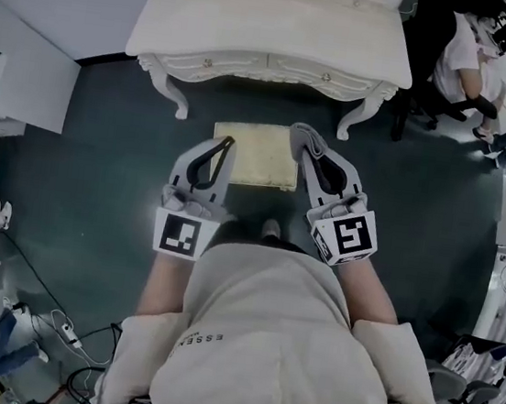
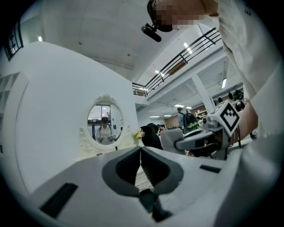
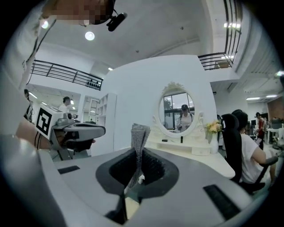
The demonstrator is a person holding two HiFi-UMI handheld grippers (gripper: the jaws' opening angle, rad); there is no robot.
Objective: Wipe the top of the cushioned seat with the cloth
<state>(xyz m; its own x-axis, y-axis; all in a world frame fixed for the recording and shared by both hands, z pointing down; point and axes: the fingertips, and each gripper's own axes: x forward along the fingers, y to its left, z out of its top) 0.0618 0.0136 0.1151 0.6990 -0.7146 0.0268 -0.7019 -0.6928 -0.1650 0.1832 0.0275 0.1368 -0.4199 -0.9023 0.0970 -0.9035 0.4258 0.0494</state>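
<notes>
The cushioned seat (image 1: 257, 155), a cream square stool, stands on the dark floor in front of the dressing table (image 1: 271, 34). Both grippers are held above its near edge, pointing forward. My right gripper (image 1: 302, 149) (image 3: 138, 151) is shut on a grey knitted cloth (image 1: 309, 138) (image 3: 140, 135), which sticks up out of the jaws in a folded strip. My left gripper (image 1: 229, 142) (image 2: 140, 149) is shut, with its jaws together and nothing between them. Each gripper view shows the other gripper alongside at the same height.
The white dressing table carries an oval mirror (image 3: 177, 111) (image 2: 105, 124) and small items. A person sits in a black chair (image 3: 232, 142) to the right of the table. A white cabinet (image 1: 16, 73) stands at the left, and cables (image 1: 52, 323) lie on the floor at the lower left.
</notes>
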